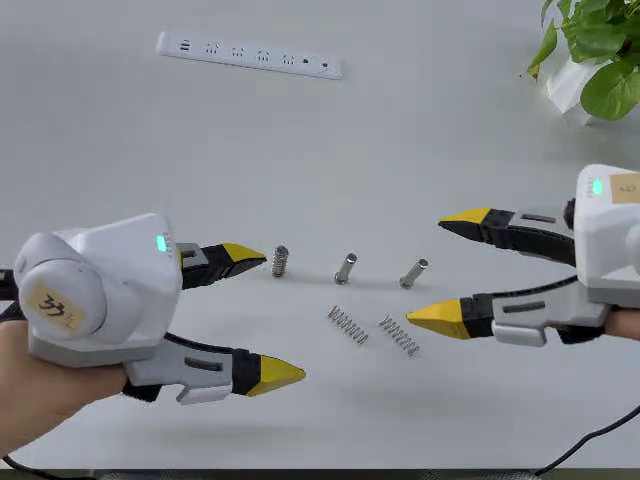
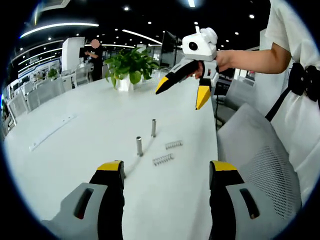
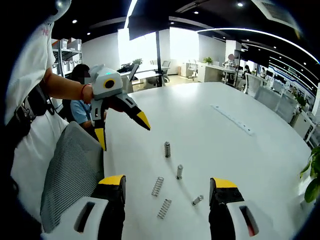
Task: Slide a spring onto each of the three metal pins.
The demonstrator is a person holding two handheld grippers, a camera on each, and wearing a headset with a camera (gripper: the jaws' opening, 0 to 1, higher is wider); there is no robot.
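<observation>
Spring one (image 1: 347, 325) and spring two (image 1: 399, 336), both loose: where do they lie? (Q)

Flat on the bench (image 1: 150, 150), on the near side of the middle pin (image 1: 345, 268). Spring one is just below that pin in the head view. Spring two is beside spring one, toward the right gripper (image 2: 177, 100). They lie roughly parallel and apart. (A)

Which pins want a spring? (Q)

The middle pin, and the bare end pin (image 1: 414, 273) on the right gripper's side of it. The third pin (image 1: 281, 250), on the middle pin's other side, already wears a fitted spring (image 1: 280, 262). By my reading, one of three is done. (A)

And the grippers? (Q)

Both are spread wide and empty. The left gripper (image 1: 284, 316) hovers to the left of the middle pin, and the right gripper hovers beyond the bare end pin. (A)

How should the pickup be done? (Q)

My advice is to narrow the jaws and take spring one across its coils near one end. Grip lightly, since a thin coil is likely to squash or flick away. Keep the free end's bore open, line it up with the middle pin and lower it over the tip. A nudged pin may topple, so the other gripper could steady it. I cannot tell whether the bare end pin stands quite upright. (A)
</observation>
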